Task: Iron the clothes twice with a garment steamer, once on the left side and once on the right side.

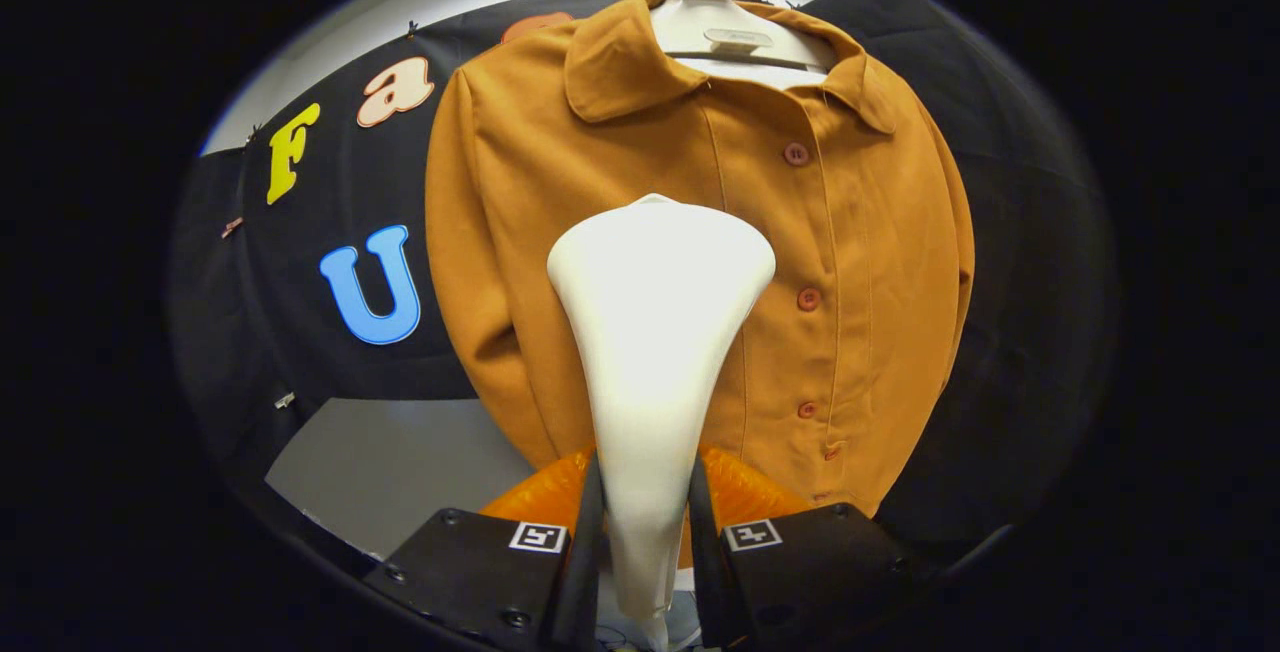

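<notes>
With the claw (645, 532) clamped by both fingers on the white garment steamer (655, 332) handle, its head points straight ahead at the orange jacket (700, 232) on its hanger (735, 27), just left of the button placket (contact unclear). Steamer axis runs vertical along the panel; 2 passes judged pending.

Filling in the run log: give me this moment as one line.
tongs: shut on steamer | steamer: head raised before jacket front | jacket: hanging on hanger, buttoned

gripper (645, 532) clamped on white steamer (655, 332); head against orange jacket (850, 262) — on hanger (735, 27)
</notes>
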Action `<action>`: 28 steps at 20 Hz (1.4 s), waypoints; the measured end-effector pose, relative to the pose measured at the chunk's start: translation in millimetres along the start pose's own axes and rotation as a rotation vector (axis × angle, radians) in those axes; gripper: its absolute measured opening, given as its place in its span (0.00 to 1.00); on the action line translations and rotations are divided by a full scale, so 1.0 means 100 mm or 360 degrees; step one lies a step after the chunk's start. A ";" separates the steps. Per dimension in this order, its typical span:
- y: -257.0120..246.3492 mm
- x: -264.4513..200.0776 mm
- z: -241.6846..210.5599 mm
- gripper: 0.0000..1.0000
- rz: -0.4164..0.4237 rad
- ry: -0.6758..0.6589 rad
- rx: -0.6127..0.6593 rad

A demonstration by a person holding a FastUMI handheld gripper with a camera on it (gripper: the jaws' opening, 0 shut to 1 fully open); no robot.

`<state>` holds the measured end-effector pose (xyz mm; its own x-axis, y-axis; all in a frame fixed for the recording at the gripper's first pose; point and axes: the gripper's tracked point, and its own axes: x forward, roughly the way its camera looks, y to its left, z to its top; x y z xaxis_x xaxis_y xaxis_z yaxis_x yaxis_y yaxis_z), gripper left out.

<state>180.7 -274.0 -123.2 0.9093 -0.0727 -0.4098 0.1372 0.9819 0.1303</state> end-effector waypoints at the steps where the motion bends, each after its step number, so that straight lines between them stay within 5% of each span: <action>1: -0.02 0.03 -0.06 0.42 0.0001 0.0030 0.0001; 28: -0.54 0.23 -1.77 0.43 -0.0094 0.0613 0.0078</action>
<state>124.6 -297.8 -299.4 0.6864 -0.0490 -0.7256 0.2121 0.9678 0.1354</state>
